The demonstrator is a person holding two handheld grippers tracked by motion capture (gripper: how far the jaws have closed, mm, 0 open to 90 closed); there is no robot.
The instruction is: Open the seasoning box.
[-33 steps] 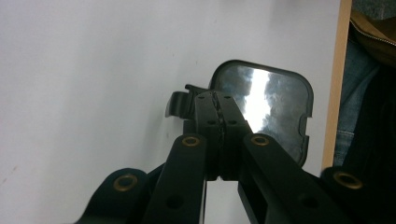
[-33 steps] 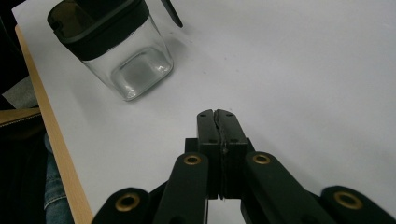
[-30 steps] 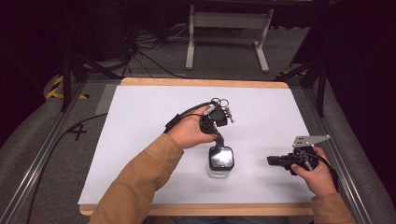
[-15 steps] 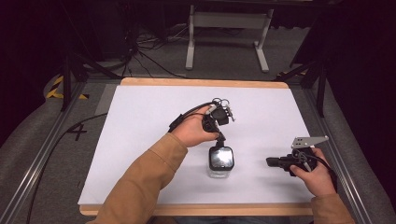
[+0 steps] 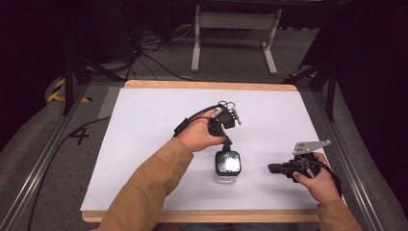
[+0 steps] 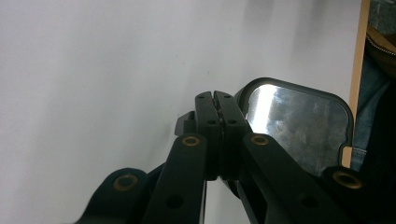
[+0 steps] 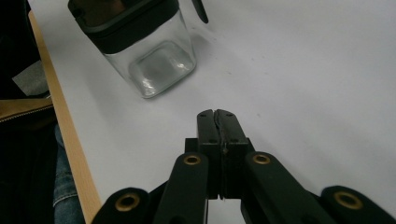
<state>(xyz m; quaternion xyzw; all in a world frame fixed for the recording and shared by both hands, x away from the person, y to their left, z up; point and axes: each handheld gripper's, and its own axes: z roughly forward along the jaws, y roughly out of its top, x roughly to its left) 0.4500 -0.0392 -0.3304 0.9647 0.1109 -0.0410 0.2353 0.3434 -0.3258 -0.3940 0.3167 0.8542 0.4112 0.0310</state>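
Note:
A clear square jar (image 5: 226, 166) with a black-rimmed lid stands on the white table top near its front middle. My left gripper (image 5: 227, 142) points down at the jar's far edge, jaws shut and empty; in the left gripper view its tips (image 6: 215, 96) sit just left of the glossy lid (image 6: 299, 126). My right gripper (image 5: 270, 168) lies low to the right of the jar, aimed toward it, jaws shut on nothing. The right gripper view shows its closed tips (image 7: 215, 113) with the jar (image 7: 140, 42) farther off at upper left.
The white table top (image 5: 144, 130) has a wooden edge (image 5: 211, 215) at the front and metal rails at both sides. Beyond the far edge stand a grey frame (image 5: 235, 29) and loose cables on the floor.

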